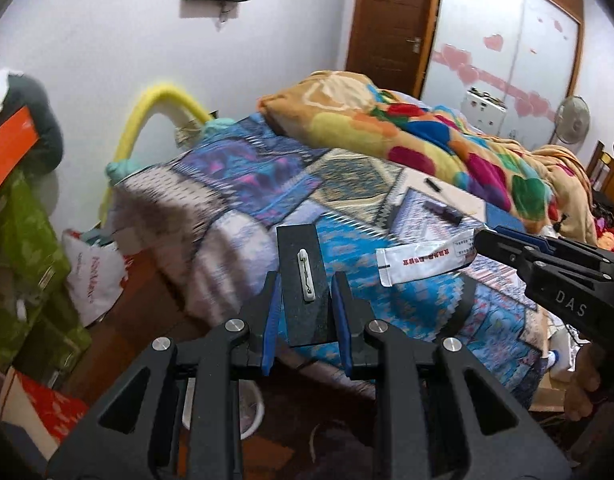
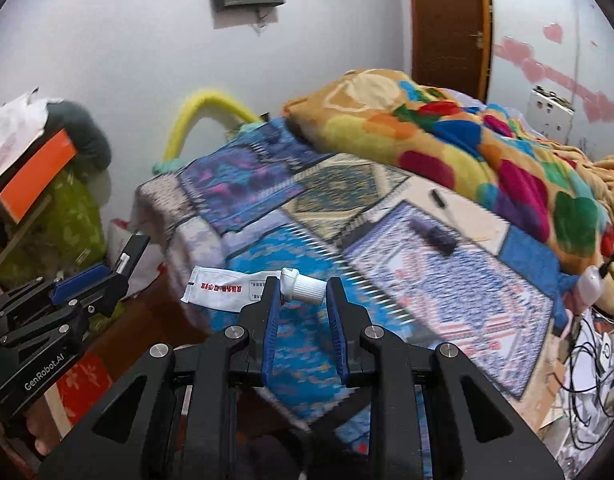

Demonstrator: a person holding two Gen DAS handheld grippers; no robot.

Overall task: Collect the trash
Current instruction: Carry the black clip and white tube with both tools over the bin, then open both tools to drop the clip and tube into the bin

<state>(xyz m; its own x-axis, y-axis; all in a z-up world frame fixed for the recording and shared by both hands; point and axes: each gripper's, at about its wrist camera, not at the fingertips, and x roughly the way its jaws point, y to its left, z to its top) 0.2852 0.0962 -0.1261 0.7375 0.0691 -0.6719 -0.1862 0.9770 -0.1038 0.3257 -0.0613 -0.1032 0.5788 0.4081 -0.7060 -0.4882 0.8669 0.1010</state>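
Between left fingers [image 1: 276, 300]: filled by a black card [image 1: 303, 280] bearing a white clip; no spare gap.
Between right fingers [image 2: 335, 300]: the white tube [image 2: 243, 286] cap sits at the tips; room remains behind it.
Ahead of both: the bed [image 1: 235, 216] edge, patterned cover mostly bare near the fingers.
Farther ahead, right: 2 dark small items, a pen-like stick [image 2: 439, 199] and a purple cylinder [image 2: 433, 235], then a heaped blanket [image 1: 419, 132].
Left of the fingers: stacked boxes and a white bag [image 1: 93, 276] crowd the floor.
Below the fingers: dark floor [image 1: 331, 432] beside the bed, partly hidden.
Right edge: tangled cables [image 2: 587, 364].
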